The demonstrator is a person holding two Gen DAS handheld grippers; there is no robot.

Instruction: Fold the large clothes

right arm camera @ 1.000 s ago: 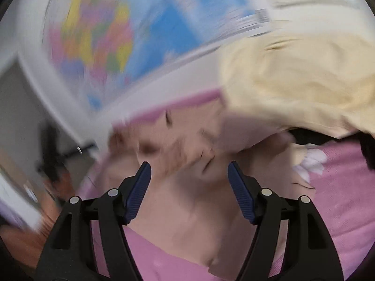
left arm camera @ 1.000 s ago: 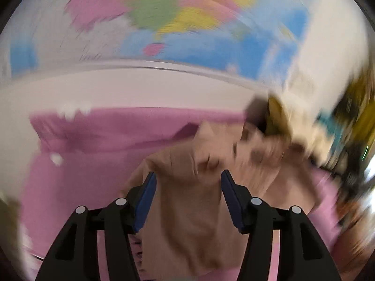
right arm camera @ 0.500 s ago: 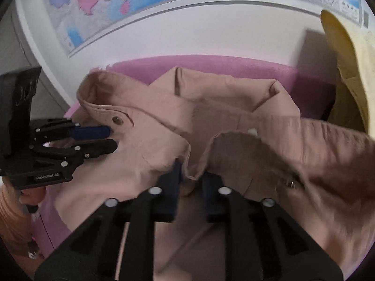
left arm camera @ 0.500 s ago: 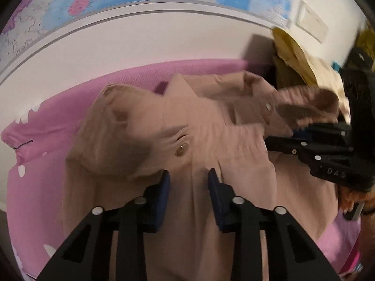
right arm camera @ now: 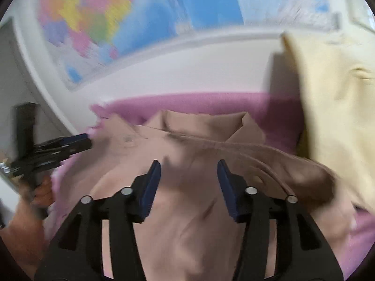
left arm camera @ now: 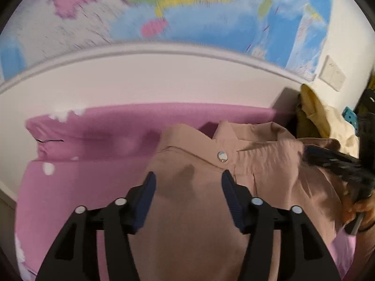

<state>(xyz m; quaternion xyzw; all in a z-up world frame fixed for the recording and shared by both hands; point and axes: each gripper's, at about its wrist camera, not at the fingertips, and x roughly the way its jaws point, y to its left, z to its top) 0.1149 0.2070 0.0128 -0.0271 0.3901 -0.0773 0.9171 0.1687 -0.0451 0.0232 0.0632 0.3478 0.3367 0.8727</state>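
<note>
Wall: we see a white wall well beyond both pairs of jaws, with a coloured map above it, blurred in both views.
Bed cover: a pink cover spreads under and to the left of our left jaws; its far edge meets the wall.
Shirt: the tan shirt lies on the cover, collar away from us, directly below and ahead of both pairs of jaws; a snap button shows just beyond the left gripper's right finger.
Yellow garment: a pale yellow cloth hangs to the right of our right jaws, cut off by the frame edge.
Left gripper: our left gripper has its jaws opening, parted over the shirt with no fabric pinched.
Right gripper: our right gripper is likewise opening, released above the shirt front.
Hard to make out: whether either set of fingertips touches the cloth we cannot tell; motion blur smears the shirt's right sleeve area.
</note>
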